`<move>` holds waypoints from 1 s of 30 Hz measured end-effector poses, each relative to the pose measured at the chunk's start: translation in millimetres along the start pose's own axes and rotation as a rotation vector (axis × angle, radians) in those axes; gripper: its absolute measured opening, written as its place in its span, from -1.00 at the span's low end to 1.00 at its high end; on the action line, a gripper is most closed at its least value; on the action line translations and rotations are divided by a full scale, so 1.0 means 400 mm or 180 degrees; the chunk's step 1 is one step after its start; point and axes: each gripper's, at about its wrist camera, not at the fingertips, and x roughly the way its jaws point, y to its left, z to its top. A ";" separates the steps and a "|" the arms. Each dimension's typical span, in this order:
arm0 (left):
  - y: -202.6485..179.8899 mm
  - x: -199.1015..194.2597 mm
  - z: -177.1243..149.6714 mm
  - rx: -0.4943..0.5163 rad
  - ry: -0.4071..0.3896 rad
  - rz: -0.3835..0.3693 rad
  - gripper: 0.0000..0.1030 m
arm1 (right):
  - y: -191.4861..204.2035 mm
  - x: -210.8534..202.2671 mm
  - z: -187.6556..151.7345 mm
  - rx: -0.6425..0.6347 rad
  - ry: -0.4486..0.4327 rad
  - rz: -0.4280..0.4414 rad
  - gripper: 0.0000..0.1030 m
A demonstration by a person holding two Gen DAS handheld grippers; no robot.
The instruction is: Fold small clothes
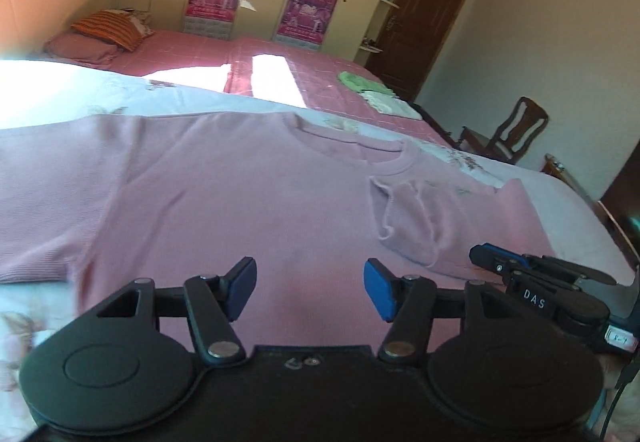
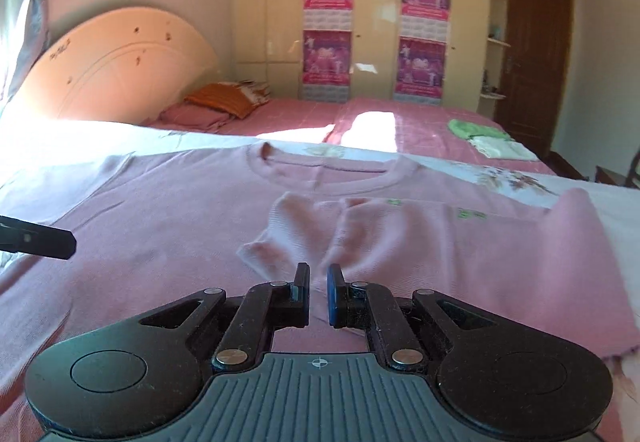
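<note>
Pink T-shirt (image 2: 160,242) flat on bed (image 2: 400,130), one sleeve (image 2: 304,234) folded inward at 12 o'clock of right gripper (image 2: 319,292), jaws nearly closed, fabric possibly pinched. Left gripper (image 1: 310,288) half-open, empty. Risk: retreating drags sleeve, undoing fold.

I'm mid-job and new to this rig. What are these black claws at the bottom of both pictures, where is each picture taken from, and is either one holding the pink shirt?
They are two hand-held grippers, each with a fisheye camera looking along its fingers. One picture is from the left gripper, whose jaws stand apart over the pink shirt with nothing clamped. The other is from the right gripper, whose jaws are nearly together with shirt cloth showing in the narrow gap; whether they pinch it I cannot tell. The shirt lies spread on a white floral sheet, one sleeve folded in over the chest. Beyond, a pink bed carries folded green and white clothes.
</note>
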 end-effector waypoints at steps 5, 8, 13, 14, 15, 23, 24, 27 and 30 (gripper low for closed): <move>-0.103 0.193 0.014 0.0084 0.0353 -0.0081 0.01 | -0.114 -0.081 -0.005 0.0189 0.0045 -0.0302 -0.88; -0.153 0.249 0.017 0.0176 0.0328 -0.0084 0.11 | -0.166 -0.114 -0.019 0.0303 0.0070 -0.0396 -0.88; -0.175 0.284 0.030 0.0103 0.0236 -0.0044 -0.85 | -0.237 -0.162 -0.054 0.0530 0.0096 -0.0516 -0.88; -0.171 0.275 0.038 0.0085 0.0210 -0.0083 -0.87 | -0.247 -0.166 -0.057 0.0563 0.0106 -0.0524 -0.88; -0.170 0.263 0.046 0.0093 0.0139 -0.0092 -0.87 | -0.256 -0.170 -0.059 0.0599 0.0111 -0.0534 -0.88; -0.095 0.146 0.075 0.0205 -0.0227 0.0133 -0.87 | -0.299 -0.189 -0.068 0.0737 0.0116 -0.0498 -0.88; -0.071 0.149 0.067 0.0152 -0.0175 0.0182 -0.87 | -0.303 -0.189 -0.067 0.0762 0.0125 -0.0484 -0.88; -0.021 0.171 0.037 -0.0041 -0.0014 0.0168 -0.86 | -0.324 -0.193 -0.062 0.0929 0.0142 -0.0416 -0.88; -0.011 0.172 0.019 -0.0107 -0.0056 0.0184 -0.71 | -0.350 -0.208 -0.053 0.1100 0.0140 -0.0368 -0.87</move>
